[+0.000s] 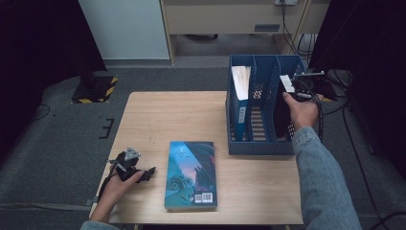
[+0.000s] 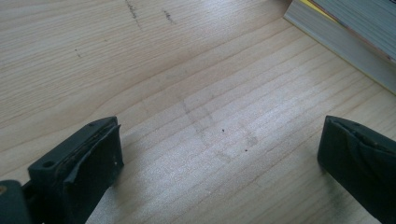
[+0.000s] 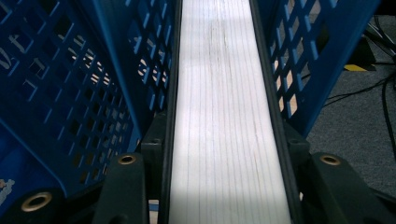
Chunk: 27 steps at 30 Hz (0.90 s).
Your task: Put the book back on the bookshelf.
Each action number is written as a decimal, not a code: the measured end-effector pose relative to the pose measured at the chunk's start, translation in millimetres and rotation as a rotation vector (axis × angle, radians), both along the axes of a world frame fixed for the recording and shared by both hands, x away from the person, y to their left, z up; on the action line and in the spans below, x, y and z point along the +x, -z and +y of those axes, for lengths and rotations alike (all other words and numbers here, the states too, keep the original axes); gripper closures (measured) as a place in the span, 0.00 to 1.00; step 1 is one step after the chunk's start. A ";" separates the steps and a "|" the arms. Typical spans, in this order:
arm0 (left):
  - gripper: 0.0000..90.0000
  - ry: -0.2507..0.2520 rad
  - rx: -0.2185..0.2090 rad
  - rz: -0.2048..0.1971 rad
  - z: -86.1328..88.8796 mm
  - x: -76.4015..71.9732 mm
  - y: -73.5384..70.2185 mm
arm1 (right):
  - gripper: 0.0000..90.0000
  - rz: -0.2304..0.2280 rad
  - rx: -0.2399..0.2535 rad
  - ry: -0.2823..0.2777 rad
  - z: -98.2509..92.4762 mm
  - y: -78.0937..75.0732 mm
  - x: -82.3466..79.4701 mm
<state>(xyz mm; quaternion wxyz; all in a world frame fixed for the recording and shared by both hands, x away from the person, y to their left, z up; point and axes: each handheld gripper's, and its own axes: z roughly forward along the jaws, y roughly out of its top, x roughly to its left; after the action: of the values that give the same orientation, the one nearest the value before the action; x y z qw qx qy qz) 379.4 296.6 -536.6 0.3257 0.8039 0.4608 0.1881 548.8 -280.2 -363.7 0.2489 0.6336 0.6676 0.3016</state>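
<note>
A thick dark-covered book (image 1: 281,115) stands on edge in the right compartment of a blue mesh file holder (image 1: 261,146). My right gripper (image 1: 297,88) is shut on it from above. In the right gripper view the book's white page edge (image 3: 224,70) runs between the two black jaws of that gripper (image 3: 224,126), with the holder's blue walls (image 3: 70,93) on both sides. My left gripper (image 1: 149,172) rests on the table at the near left, open, its jaws (image 2: 219,154) wide apart over bare wood. A book with a blue illustrated cover (image 1: 191,175) lies flat just right of it.
A blue-spined book (image 1: 241,96) stands in the holder's left compartment. The middle compartment holds nothing. The flat book's page edge (image 2: 345,32) shows at the top right of the left gripper view. The wooden table (image 1: 158,115) is bare at the back left. Cables lie on the floor at right.
</note>
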 end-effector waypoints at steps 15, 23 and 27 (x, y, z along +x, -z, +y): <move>0.00 -0.001 -0.001 -0.002 -0.1 0.0 0.2 | 0.52 0.013 -0.014 -0.036 10.2 -5.6 -10.5; 0.00 -0.002 -0.001 -0.002 -0.2 0.0 0.2 | 0.50 0.010 -0.010 -0.048 11.2 -6.9 -13.9; 0.00 -0.003 -0.001 -0.002 -0.3 0.1 0.2 | 0.50 0.014 -0.001 -0.042 12.3 -7.9 -15.6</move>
<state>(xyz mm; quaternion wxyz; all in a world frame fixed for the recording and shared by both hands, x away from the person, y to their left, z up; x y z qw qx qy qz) 379.5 296.3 -536.7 0.3263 0.8029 0.4617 0.1889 533.2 -268.0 -355.8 0.2381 0.6214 0.6827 0.3019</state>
